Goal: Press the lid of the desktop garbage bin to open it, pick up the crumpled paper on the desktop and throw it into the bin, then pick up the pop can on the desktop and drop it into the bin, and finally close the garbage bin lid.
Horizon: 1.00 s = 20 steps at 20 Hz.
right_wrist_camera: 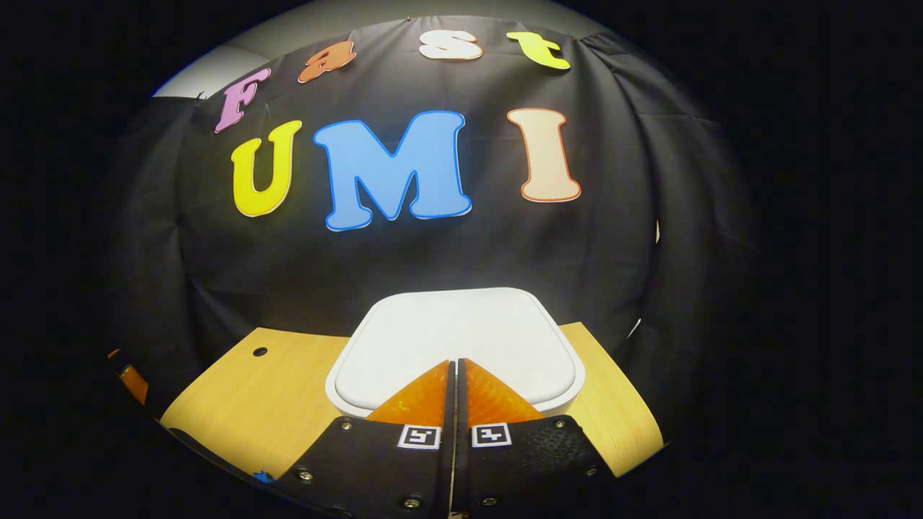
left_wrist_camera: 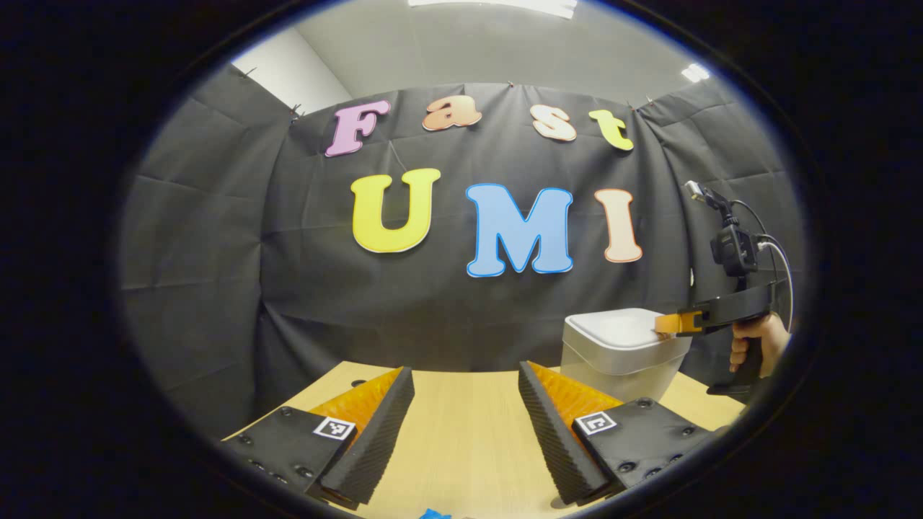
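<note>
The wooden table (left_wrist_camera: pixel 469 432) is the biggest thing here, and it runs up to the black cloth wall at the back. In the left gripper view, the garbage bin (left_wrist_camera: pixel 620 357) stands on the far right part of the table, close to the wall. It has see-through sides and a white lid (left_wrist_camera: pixel 613 328), and the lid is down flat on top. The left gripper (left_wrist_camera: pixel 465 404) hangs over the bare table with its two fingers wide apart and nothing between them. Over by the bin, a hand (left_wrist_camera: pixel 753 346) holds the right gripper (left_wrist_camera: pixel 669 324), and its tip is at the right edge of the lid. In the right gripper view, the lid (right_wrist_camera: pixel 461 339) is right in front, and the right gripper (right_wrist_camera: pixel 456 375) has its two fingers pressed together with no gap. The tip sits over the near edge of the lid. I cannot tell if it is touching the lid or just above it.
</note>
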### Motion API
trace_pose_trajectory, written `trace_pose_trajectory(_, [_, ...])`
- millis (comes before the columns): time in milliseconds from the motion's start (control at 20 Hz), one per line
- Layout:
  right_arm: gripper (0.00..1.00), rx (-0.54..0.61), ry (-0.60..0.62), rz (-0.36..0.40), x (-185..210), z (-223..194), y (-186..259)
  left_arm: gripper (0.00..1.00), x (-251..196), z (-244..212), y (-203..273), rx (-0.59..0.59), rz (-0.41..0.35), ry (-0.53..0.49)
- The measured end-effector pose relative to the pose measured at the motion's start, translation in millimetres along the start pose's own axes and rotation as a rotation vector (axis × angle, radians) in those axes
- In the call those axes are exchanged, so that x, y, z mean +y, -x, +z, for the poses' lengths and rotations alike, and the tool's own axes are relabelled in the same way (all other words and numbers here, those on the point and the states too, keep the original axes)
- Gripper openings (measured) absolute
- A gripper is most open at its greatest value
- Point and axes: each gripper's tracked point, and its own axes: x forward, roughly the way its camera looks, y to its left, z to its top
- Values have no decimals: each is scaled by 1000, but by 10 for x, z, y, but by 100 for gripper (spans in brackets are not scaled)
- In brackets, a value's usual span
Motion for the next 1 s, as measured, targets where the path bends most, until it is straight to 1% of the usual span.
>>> trace_pose_trajectory(50, [2,20,21,4,-5,-39,-21,99,4,5,-11,1,2,-1])
trace_pose_trajectory(150, [2,13,31,17,3,-87,-47,99,33,4,-11,-2,10,0])
trace_pose_trajectory(300, [2,-14,-18,38,0,-59,-44,98,48,-28,-7,2,20,12])
trace_pose_trajectory(400, [2,-26,-25,33,-9,-20,-40,99,44,-7,-7,-1,25,16])
trace_pose_trajectory(550, [1,-69,45,16,-14,139,-33,99,56,36,14,-11,33,3])
trace_pose_trajectory(650, [1,-122,70,8,-14,334,-38,98,66,35,11,-8,40,3])
trace_pose_trajectory(700, [1,-159,78,4,-8,463,-11,95,77,31,14,-6,45,8])
trace_pose_trajectory(750, [1,-191,84,0,-11,603,-12,98,78,30,22,-5,50,14])
trace_pose_trajectory(800, [1,-218,84,-4,-8,732,-18,99,87,28,42,-4,52,21])
trace_pose_trajectory(1000, [1,-298,76,-19,-11,1117,-39,98,119,27,67,-2,62,38])
